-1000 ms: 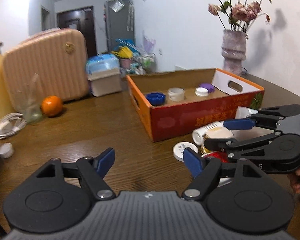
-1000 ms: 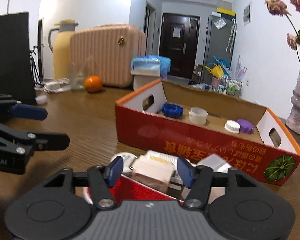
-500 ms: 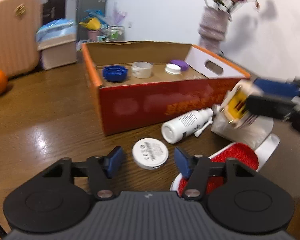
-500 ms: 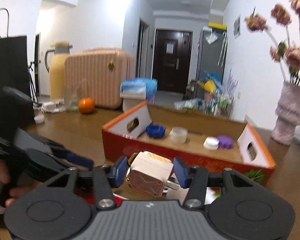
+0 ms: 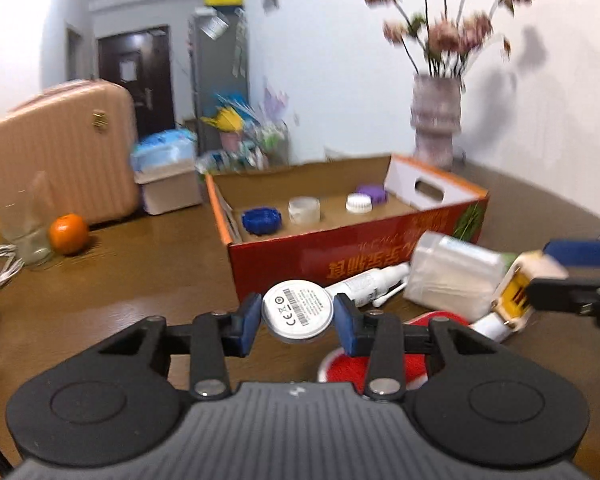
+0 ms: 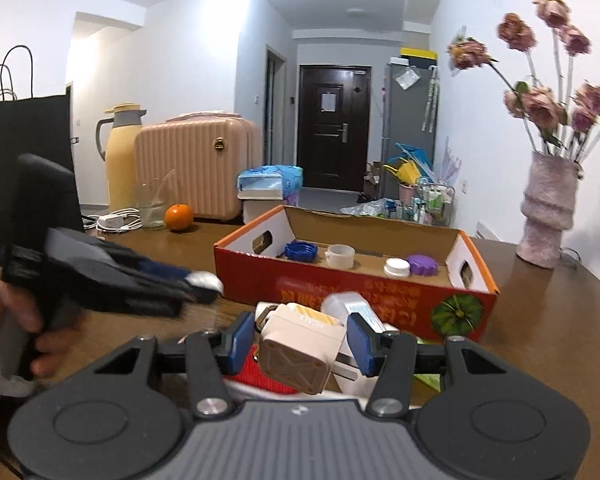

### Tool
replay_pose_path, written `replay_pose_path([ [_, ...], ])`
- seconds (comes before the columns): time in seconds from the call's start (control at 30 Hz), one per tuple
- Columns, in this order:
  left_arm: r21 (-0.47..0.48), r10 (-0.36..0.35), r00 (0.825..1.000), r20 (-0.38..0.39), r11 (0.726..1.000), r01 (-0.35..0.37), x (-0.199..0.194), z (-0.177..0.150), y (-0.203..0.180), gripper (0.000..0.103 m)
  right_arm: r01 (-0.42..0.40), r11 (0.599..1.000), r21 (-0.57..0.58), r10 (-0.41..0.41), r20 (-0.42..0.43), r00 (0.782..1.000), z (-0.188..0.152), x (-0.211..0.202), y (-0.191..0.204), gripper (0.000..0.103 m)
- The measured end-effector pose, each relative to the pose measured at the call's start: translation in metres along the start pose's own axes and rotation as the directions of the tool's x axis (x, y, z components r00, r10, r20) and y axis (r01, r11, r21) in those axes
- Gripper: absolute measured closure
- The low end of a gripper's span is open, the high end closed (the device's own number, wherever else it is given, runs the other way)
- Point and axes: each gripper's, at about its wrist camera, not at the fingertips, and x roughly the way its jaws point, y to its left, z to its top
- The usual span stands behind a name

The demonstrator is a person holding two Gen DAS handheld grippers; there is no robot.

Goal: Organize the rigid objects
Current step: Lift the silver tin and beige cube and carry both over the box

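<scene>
Lifted clear, white disc (image 5: 298, 311) faces red box (image 5: 340, 256) ahead.

Cardboard box (image 5: 352, 256): on the table (image 5: 132, 280), open top. Inside, in a row left to right: ridged cap (image 5: 260, 220), small cup (image 5: 304, 209), flat cap (image 5: 359, 202), lobed cap (image 5: 373, 191) just behind it. Before the box, on the table: spray bottle (image 5: 366, 282) lying down, a jar (image 5: 452, 274) on its side to its right. Left of the box, well apart: orange (image 5: 68, 234) beside a glass (image 5: 26, 228). Suitcase (image 5: 56, 152) behind them. Vase (image 5: 436, 122) behind the box's right end.
</scene>
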Motion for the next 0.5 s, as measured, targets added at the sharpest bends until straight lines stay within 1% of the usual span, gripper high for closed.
replay_pose_path([
  [0.03,-0.016,0.004,1.0,0.011,1.0,-0.004,-0.012,-0.004,-0.004,0.063,0.008,1.0,0.005,-0.008,-0.001,1.0,-0.003,-0.006,0.0,0.053],
  [0.13,-0.049,0.046,0.997,0.055,0.998,-0.043,-0.053,-0.02,-0.017,0.063,0.033,0.999,0.02,-0.033,-0.002,0.999,-0.013,-0.023,0.002,0.053],
  [0.27,-0.097,0.098,0.989,0.114,0.991,-0.087,-0.102,-0.034,-0.031,0.063,0.054,0.998,0.041,-0.054,0.009,0.998,-0.026,-0.049,0.007,0.053],
  [0.4,-0.122,0.118,0.982,0.148,0.987,-0.101,-0.143,-0.047,-0.041,0.063,0.072,0.997,0.031,-0.072,0.017,0.997,-0.035,-0.07,0.018,0.053],
  [0.5,-0.122,0.125,0.978,0.165,0.987,-0.106,-0.164,-0.055,-0.049,0.063,0.081,0.997,0.019,-0.082,0.025,0.996,-0.042,-0.086,0.028,0.053],
])
